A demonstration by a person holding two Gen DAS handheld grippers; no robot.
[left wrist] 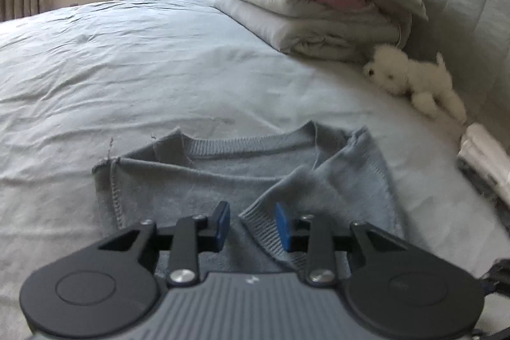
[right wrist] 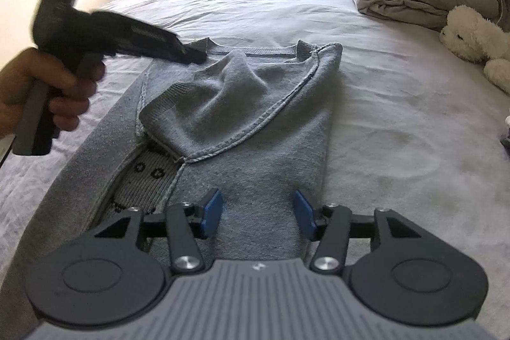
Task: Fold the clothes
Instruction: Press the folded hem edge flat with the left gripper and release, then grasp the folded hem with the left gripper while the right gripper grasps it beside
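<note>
The grey knit sweater (right wrist: 255, 123) lies flat on the bed (right wrist: 398, 104), ribbed neckline at the far end, both sides turned inward so the inside seams show as raised stitched lines. One sleeve (right wrist: 204, 104) is draped across the chest, its ribbed cuff end slack and bunched. A patterned panel with small dark motifs peeks out beneath the fold near my right side.

My right gripper (right wrist: 258, 214) hangs over the sweater's lower body, jaws parted fairly wide, blue pads clear of the soft fleecy cloth. My left gripper (left wrist: 253, 227) sits by the shoulder, jaws narrowly apart, the cuff's ribbed edge lying between them with neither pad pressing it.

The bedsheet is pale and lightly wrinkled. Farther off sit a stack of folded quilts (left wrist: 306, 8), puffy and grey, and a fluffy white plush dog (left wrist: 414, 82).
</note>
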